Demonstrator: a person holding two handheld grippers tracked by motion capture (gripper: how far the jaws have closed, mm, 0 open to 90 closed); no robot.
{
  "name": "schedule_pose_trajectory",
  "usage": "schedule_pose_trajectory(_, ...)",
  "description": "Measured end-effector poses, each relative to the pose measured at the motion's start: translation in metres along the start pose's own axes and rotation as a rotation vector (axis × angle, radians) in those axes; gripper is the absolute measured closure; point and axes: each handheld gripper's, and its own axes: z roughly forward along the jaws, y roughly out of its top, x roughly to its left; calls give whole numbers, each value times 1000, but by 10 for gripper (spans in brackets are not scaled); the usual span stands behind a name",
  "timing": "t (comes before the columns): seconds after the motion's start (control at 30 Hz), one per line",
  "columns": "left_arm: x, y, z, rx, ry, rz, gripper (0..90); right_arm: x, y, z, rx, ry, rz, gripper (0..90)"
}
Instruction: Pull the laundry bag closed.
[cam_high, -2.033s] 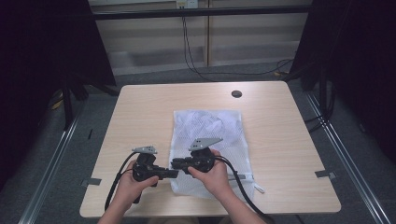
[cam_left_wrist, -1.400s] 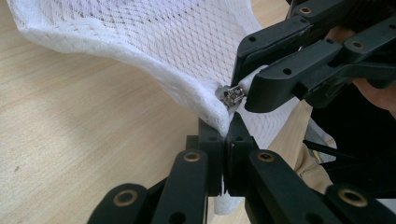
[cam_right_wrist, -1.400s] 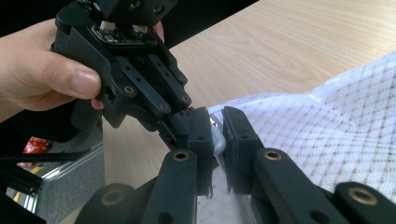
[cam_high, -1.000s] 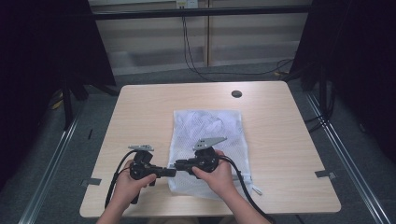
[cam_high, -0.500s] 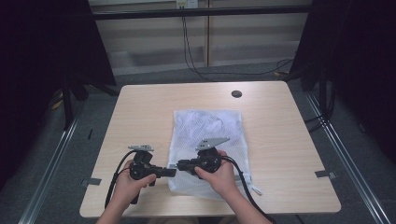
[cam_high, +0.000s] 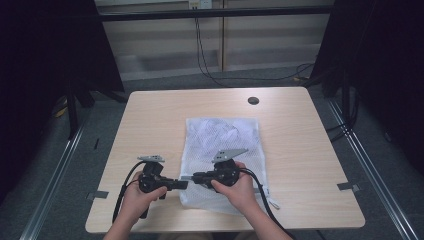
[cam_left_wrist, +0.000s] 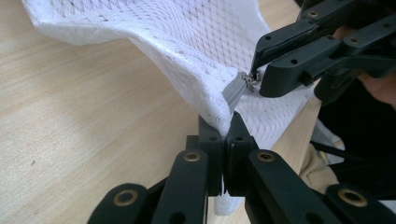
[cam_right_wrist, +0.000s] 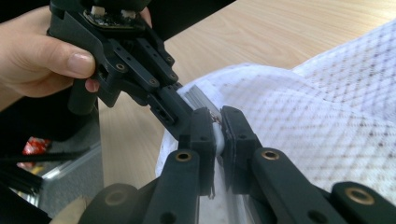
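One white mesh bag (cam_high: 227, 150) lies flat on the wooden table (cam_high: 310, 165). Its long side runs from near to far, and its near left corner is lifted up. There are two grippers, one in each hand. The left gripper (cam_high: 181, 184) is pressed together on the bag's edge, right by the grey zipper (cam_left_wrist: 236, 91). The right gripper (cam_high: 194, 177) is just beside it and pinches the small metal zipper pull (cam_left_wrist: 247, 78). One dark round spot (cam_high: 253, 100) sits at the far side of the table. No writing can be read.
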Motion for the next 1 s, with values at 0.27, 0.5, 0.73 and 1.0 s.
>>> schedule_pose_trajectory(0.27, -2, 0, 2, 13, -15, 19, 883, -1, -1, -4, -3, 1, -3, 872)
schedule_pose_trajectory(0.5, -2, 0, 2, 13, -6, 12, 883, -1, 0, -5, 5, 8, 3, 873)
schedule_pose_trajectory(0.73, -3, 0, 2, 13, -4, 15, 883, -2, 0, -7, 20, 0, -7, 874)
schedule_pose_trajectory(1.0, -3, 0, 1, 3, -7, 15, 883, -4, 1, -12, 19, -5, 5, 874)
